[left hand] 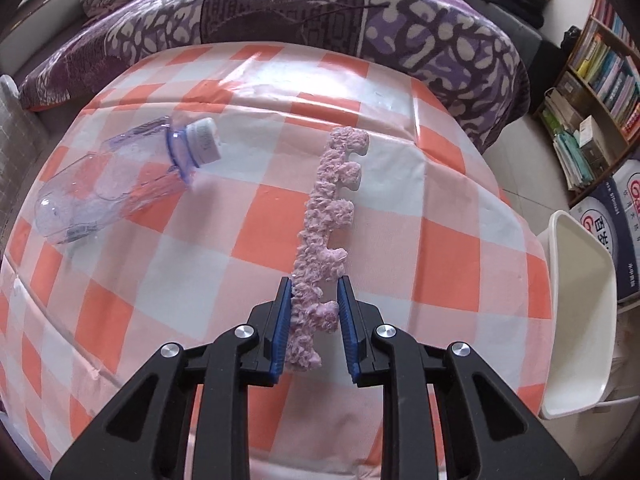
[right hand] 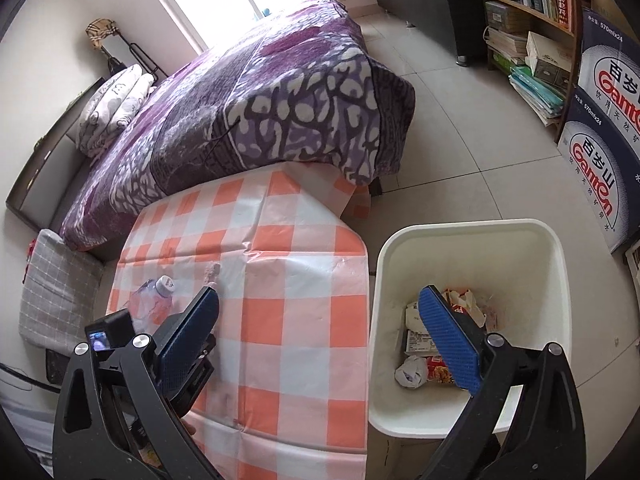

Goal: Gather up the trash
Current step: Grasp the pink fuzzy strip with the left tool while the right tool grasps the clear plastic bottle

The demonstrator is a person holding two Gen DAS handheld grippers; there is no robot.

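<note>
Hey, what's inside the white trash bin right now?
The white trash bin holds a crumpled tissue, red snack wrappers and a printed carton. The right gripper finger covers part of the pile.

Counter before the bed, bin at its right.
On the counter (left hand: 460, 248) the bottle (left hand: 120, 184) lies left of the foam strip (left hand: 328, 216); wrappers (right hand: 436, 368) lie in the bin (right hand: 532, 264); the bed (right hand: 260, 92) stands behind.

Bare checked tablecloth (left hand: 440, 240) right of foam strip (left hand: 328, 216), bottle (left hand: 120, 184) lying well left
</note>
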